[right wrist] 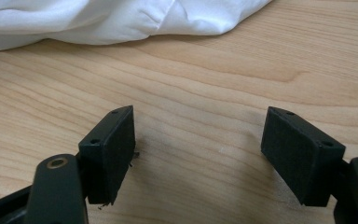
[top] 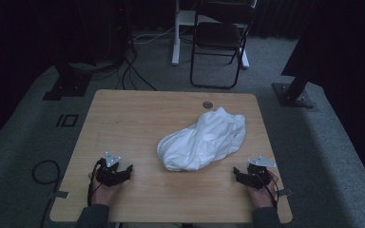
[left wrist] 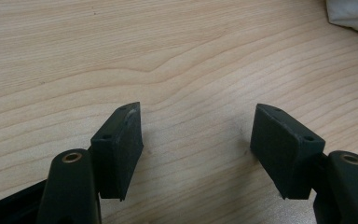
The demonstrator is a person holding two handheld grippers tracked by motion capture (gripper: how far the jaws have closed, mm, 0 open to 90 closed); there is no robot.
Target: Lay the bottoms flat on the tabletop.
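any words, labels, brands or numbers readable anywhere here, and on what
None: no readable text on the crumpled white cloth, the light wooden table, the black left gripper or the black right gripper.
Black folding chair behind the table: too dark and small to tell any marking.

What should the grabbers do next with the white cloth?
Probably move the right gripper forward to the white cloth's near edge. It sits crumpled mid-table, untouched; both the right and the left gripper rest open, and the right one looks closer.
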